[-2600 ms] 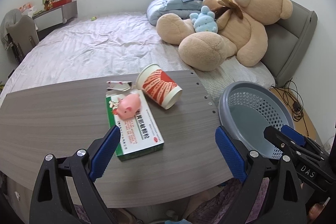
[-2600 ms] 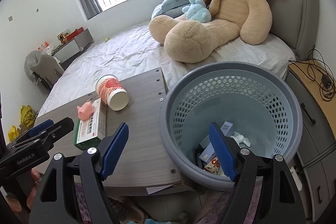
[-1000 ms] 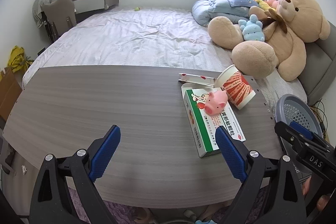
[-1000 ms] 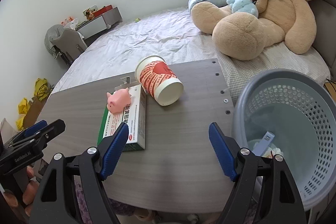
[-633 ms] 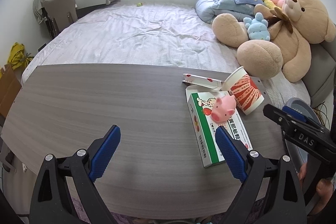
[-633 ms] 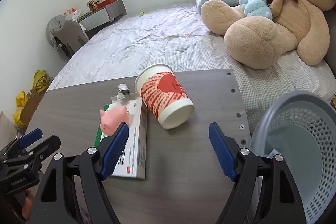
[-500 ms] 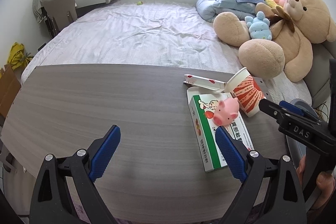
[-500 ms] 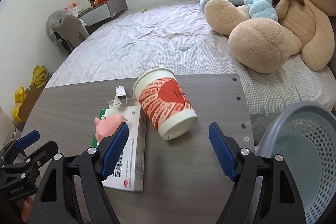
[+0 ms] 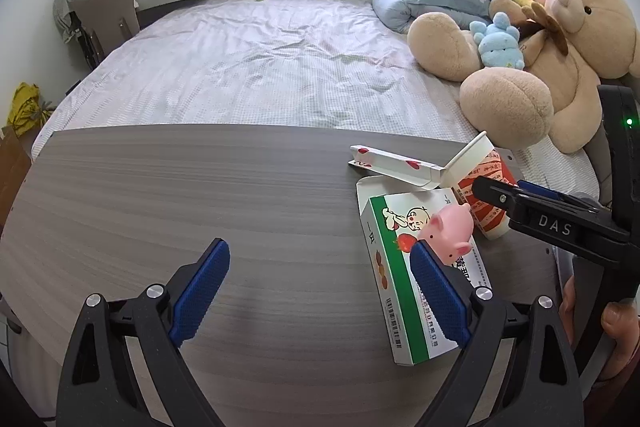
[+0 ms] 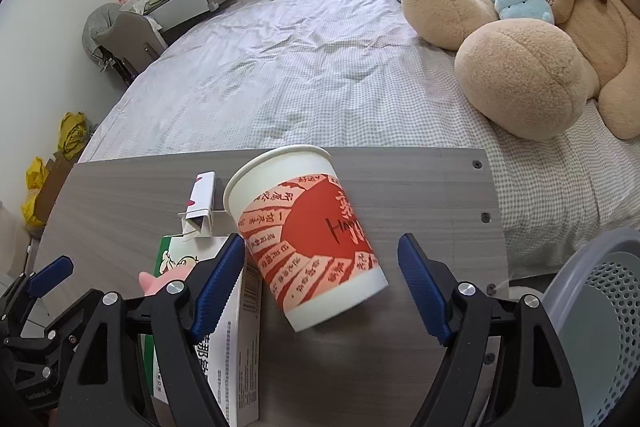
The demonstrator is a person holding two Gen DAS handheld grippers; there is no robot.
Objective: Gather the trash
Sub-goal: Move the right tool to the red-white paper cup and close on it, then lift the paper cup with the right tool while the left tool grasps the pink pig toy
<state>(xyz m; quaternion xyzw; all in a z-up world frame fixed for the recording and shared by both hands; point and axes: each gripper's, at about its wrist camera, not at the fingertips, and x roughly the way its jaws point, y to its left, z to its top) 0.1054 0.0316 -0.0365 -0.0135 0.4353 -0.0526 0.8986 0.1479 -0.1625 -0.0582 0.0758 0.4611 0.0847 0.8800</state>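
Observation:
A red-and-white paper cup (image 10: 310,235) lies tilted on the grey table (image 10: 420,187), partly between the open fingers of my right gripper (image 10: 322,267). The cup also shows in the left wrist view (image 9: 486,183). A green-and-white medicine box (image 9: 404,275) lies beside it with a pink toy pig (image 9: 450,233) on top. A small white carton with red hearts (image 9: 396,167) lies behind the box. My left gripper (image 9: 320,291) is open and empty over bare table, its right finger near the box.
A grey-blue perforated basket (image 10: 600,331) stands off the table's right end. A bed with a large teddy bear (image 9: 540,59) and pillows lies beyond the table. A chair (image 9: 100,15) and shelf stand at the far left.
My right gripper has moved forward to the cup, which now sits between its fingers. My left gripper has shifted slightly; the box and pig look nearer.

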